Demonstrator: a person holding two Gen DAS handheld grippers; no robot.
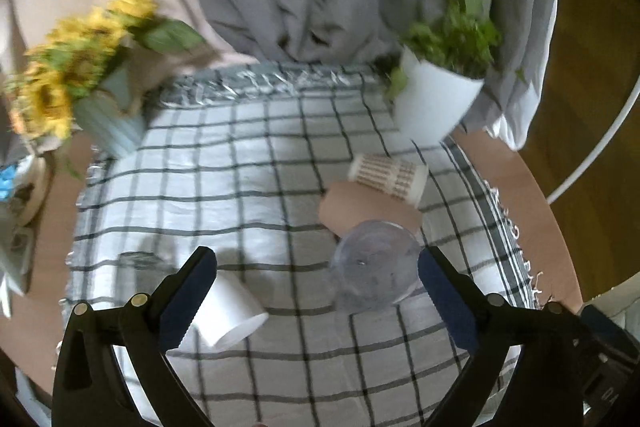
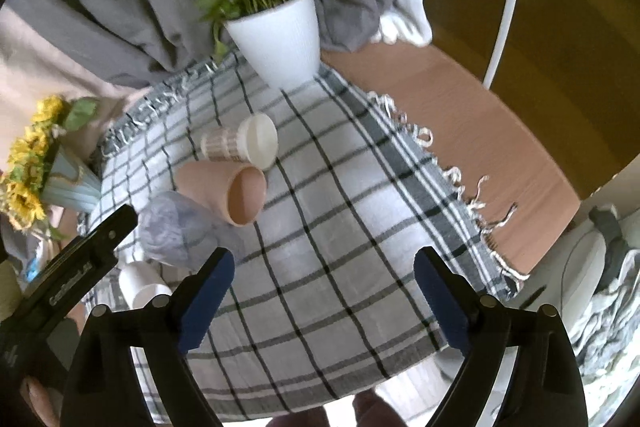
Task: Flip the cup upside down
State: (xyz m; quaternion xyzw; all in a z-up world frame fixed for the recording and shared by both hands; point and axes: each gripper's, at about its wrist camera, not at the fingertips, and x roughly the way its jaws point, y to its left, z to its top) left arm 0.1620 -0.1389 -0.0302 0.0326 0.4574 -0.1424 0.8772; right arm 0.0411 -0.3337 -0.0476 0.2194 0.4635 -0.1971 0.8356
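Several cups lie on their sides on the checked cloth (image 1: 248,155). A clear plastic cup (image 1: 374,265) lies just inside my right fingertip in the left wrist view; it also shows in the right wrist view (image 2: 176,231). A small white cup (image 1: 228,313) lies by my left fingertip (image 1: 188,301). A tan cup (image 1: 360,209) and a patterned white cup (image 1: 390,175) lie behind, also in the right wrist view (image 2: 224,189) (image 2: 244,143). My left gripper (image 1: 316,297) is open above them. My right gripper (image 2: 324,303) is open over bare cloth.
A white pot with a green plant (image 1: 436,107) stands at the back right. A blue vase of yellow flowers (image 1: 108,123) stands at the back left. Grey curtains hang behind. The brown table edge (image 2: 460,131) curves to the right. The left gripper's body (image 2: 68,267) shows in the right wrist view.
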